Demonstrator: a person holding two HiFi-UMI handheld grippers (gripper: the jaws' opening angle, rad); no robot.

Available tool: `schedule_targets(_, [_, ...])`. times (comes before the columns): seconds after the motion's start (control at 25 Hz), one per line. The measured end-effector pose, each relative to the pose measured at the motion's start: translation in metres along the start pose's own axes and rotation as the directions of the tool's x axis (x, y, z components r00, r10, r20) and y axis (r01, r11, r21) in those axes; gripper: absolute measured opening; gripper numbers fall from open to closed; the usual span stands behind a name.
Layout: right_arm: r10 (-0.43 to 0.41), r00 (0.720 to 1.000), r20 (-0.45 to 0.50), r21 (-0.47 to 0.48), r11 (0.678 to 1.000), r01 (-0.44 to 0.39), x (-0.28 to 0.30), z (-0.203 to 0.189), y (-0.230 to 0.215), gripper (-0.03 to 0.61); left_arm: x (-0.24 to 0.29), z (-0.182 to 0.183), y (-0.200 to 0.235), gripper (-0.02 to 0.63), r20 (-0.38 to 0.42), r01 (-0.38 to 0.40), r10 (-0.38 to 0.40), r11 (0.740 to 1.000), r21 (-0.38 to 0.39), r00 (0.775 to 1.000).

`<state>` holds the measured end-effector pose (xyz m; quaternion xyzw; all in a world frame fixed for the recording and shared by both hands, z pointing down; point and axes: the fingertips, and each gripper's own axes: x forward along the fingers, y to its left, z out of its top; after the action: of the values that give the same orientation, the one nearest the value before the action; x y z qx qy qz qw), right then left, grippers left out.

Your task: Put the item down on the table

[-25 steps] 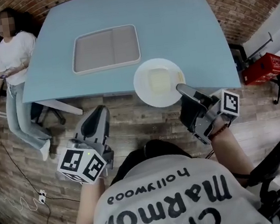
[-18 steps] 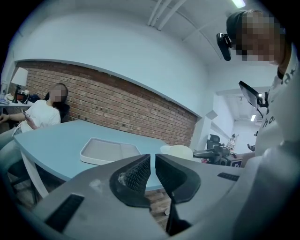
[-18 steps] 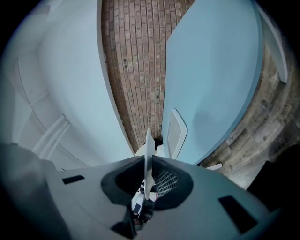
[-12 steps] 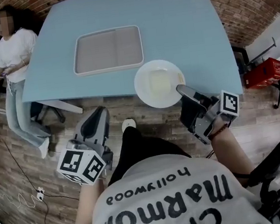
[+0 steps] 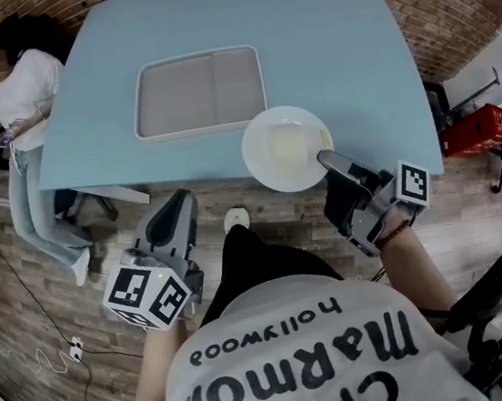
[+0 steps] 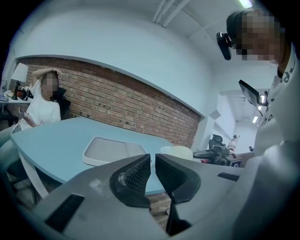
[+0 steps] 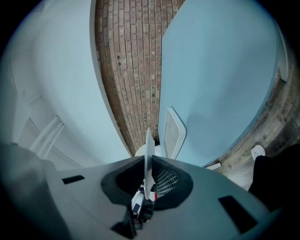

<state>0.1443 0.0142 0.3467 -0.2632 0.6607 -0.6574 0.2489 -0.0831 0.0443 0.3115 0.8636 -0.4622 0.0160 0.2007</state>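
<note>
A: What is the right gripper (image 7: 148, 176) doing?

B: It is clamping the rim of the white plate (image 7: 148, 154). Its own view is showing the plate edge-on, running straight up between the two jaws, which are pressing on it from both sides.

A: And where is the plate (image 5: 286, 149) sitting?

B: In the head view it is lying over the near edge of the blue table (image 5: 333, 56), part over the top and part sticking out past it toward the person. The right gripper (image 5: 324, 160) is biting the plate's near right rim. I cannot tell whether the plate is touching the tabletop.

A: Is the left gripper (image 6: 153, 164) carrying anything?

B: No. Its jaws are standing almost together with only a thin slit between the ribbed pads, and nothing is sitting in it. In the head view the left gripper (image 5: 178, 200) is hanging short of the table, over the brick floor.

A: What else is lying on the table?

B: A grey two-part tray (image 5: 198, 92), just beyond the plate and a little to its left, apart from it.

A: Anyone nearby?

B: A person in a white top (image 5: 22, 97) is sitting at the table's far left corner.
</note>
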Motion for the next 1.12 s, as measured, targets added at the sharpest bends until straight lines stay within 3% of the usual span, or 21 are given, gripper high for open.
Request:
schedule_targets(0.6, [-0.030, 0.999, 0.023, 0.022, 0.999, 0.029, 0.071, 0.038, -0.014, 0.043, 0.047, 0.034, 0.072, 0.037, -0.011, 0.001, -0.001, 1.000, -0.015, 1.000])
schedule_targets(1.12, [-0.037, 0.998, 0.057, 0.059, 0.998, 0.033, 0.124, 0.066, -0.046, 0.042, 0.097, 0.024, 0.136, 0.037, -0.113, 0.018, -0.024, 0.998, -0.053, 0.993])
